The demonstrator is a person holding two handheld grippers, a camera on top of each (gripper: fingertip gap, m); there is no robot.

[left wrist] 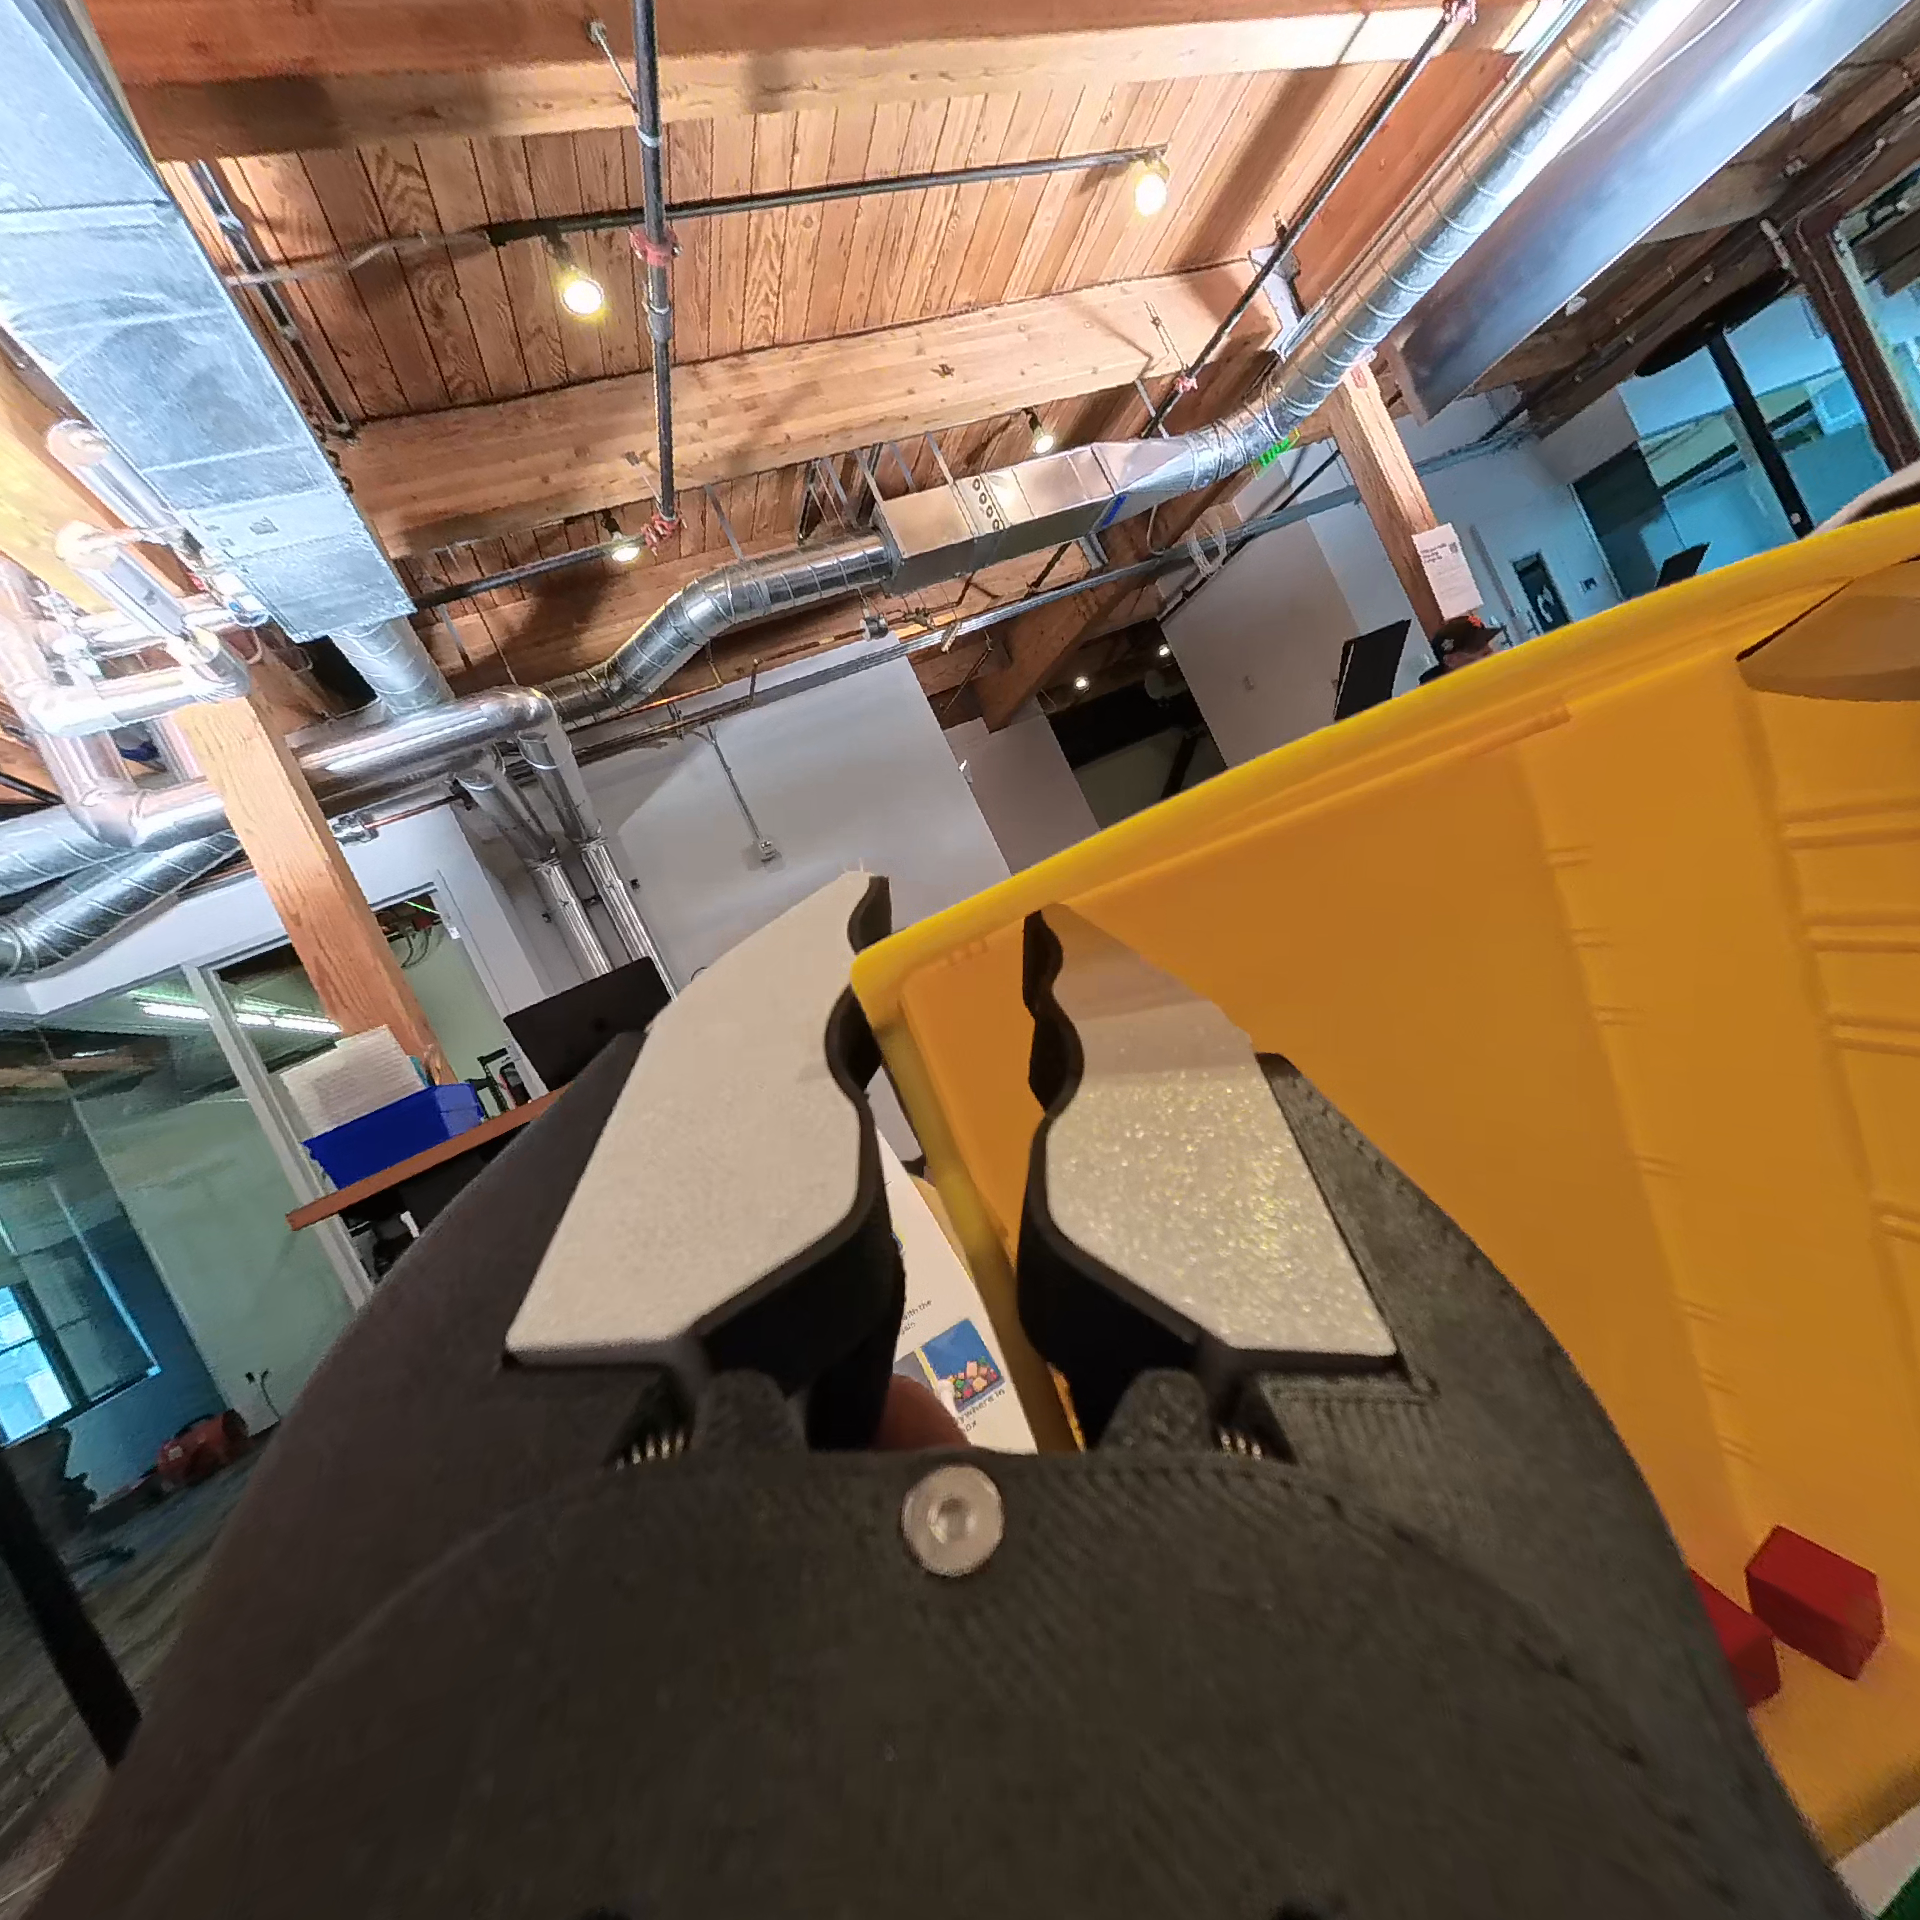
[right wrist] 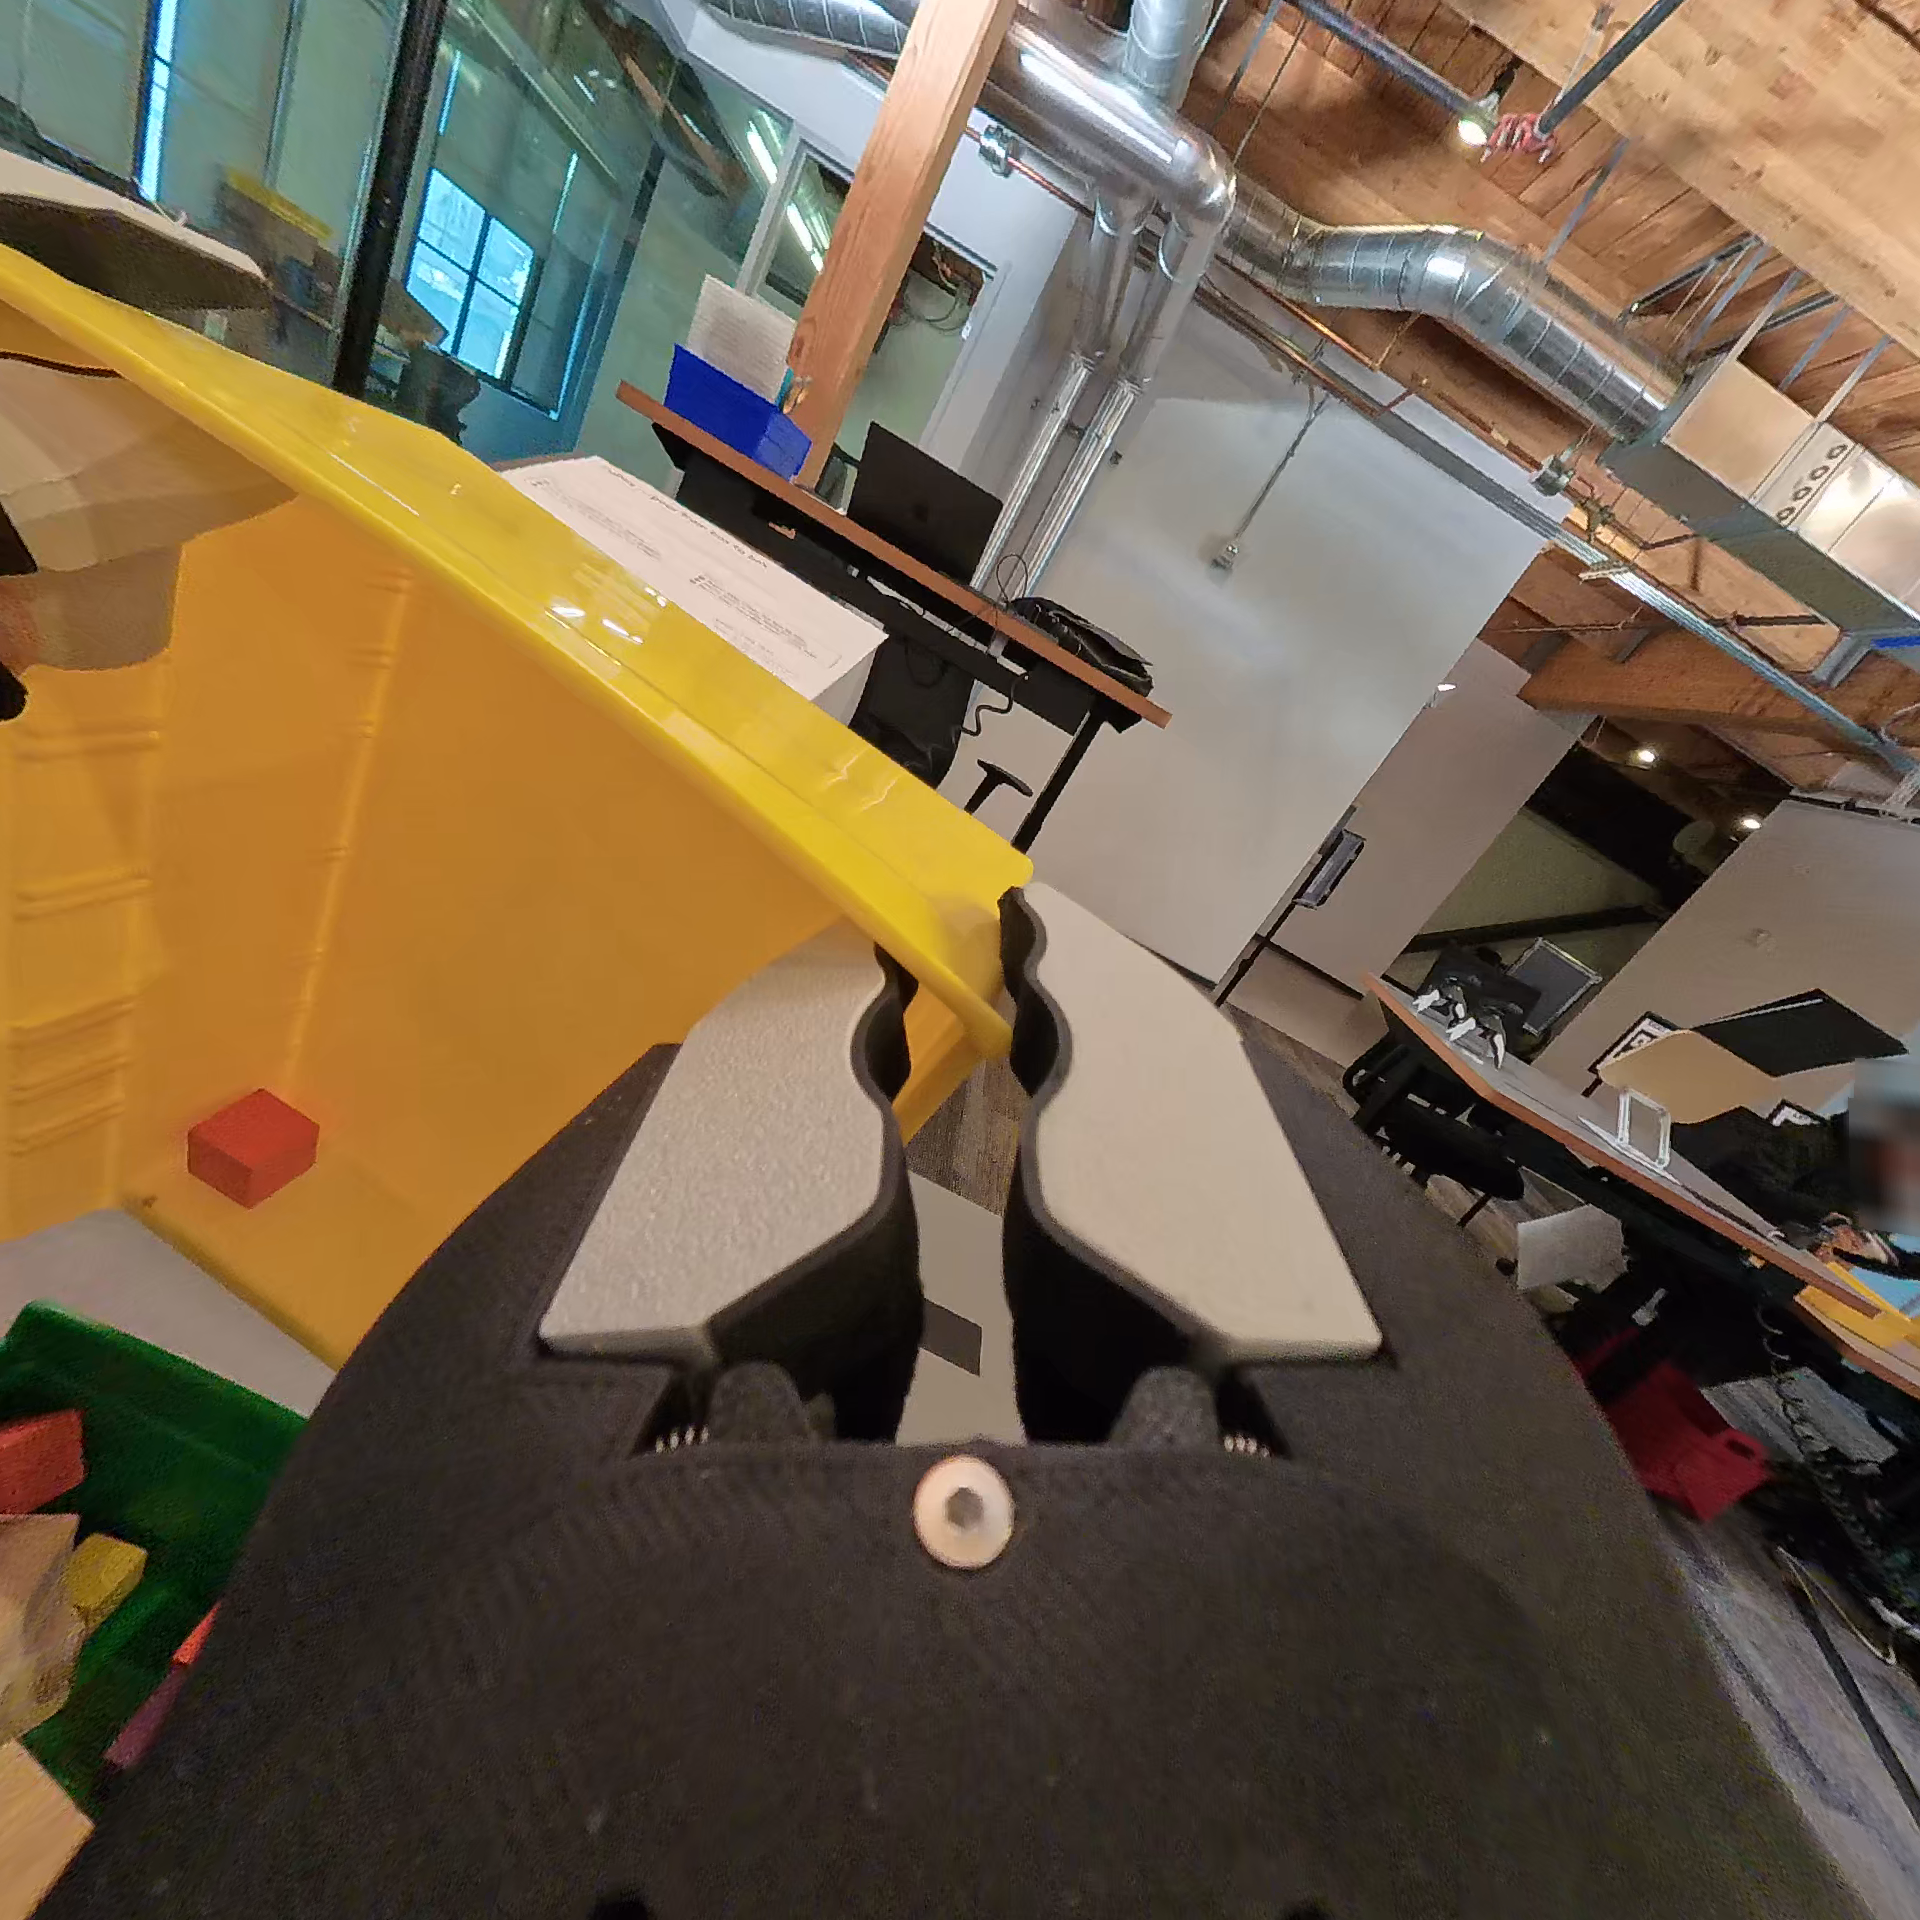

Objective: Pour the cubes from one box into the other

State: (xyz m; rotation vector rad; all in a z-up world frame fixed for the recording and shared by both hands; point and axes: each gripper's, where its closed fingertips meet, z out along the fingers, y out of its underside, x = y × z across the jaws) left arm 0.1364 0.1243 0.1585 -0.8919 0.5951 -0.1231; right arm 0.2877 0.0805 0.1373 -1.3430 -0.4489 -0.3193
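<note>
- Left wrist view: the left tongs [left wrist: 951,940] were clamped on the rim of the yellow box [left wrist: 1455,1039], one finger [left wrist: 727,1122] outside the wall and the other inside the box.
- The box was tipped up, its inside stretching right of the tongs; two red cubes [left wrist: 1813,1600] lay low in it, right of the tongs' body.
- Right wrist view: the right tongs [right wrist: 951,966] were closed on the box's other rim corner [right wrist: 935,914], the lip pinched between the fingertips.
- The yellow box spread up and left of these tongs, with one red cube [right wrist: 251,1145] on its inner wall.
- Below the box, at the tongs' lower left, the green box [right wrist: 156,1403] held mixed cubes [right wrist: 62,1538].
</note>
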